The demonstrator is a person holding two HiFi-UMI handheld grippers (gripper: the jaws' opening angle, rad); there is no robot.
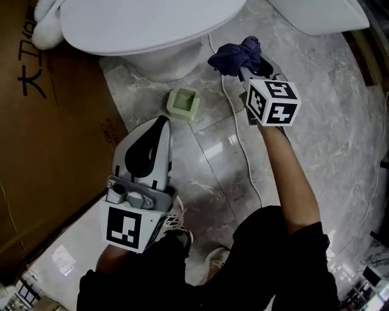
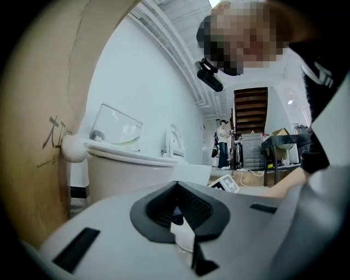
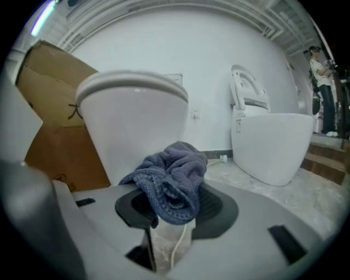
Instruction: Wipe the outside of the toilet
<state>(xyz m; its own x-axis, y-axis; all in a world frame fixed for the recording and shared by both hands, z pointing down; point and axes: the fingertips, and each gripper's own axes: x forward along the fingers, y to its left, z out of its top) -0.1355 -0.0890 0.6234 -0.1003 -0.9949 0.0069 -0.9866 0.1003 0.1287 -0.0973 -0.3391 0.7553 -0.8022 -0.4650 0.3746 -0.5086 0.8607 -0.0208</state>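
The white toilet stands at the top of the head view, its bowl rising just ahead in the right gripper view. My right gripper is shut on a bunched dark blue cloth, held low to the right of the bowl's base and apart from it. The cloth bulges up out of the jaws of the right gripper. My left gripper hangs lower, over the floor in front of the toilet, shut with nothing in it. Seen from the left gripper, the toilet lies ahead.
A flattened cardboard box leans at the left. A small green square container sits on the marble floor by the toilet's foot. A white cable runs across the tiles. A second white toilet stands at the upper right.
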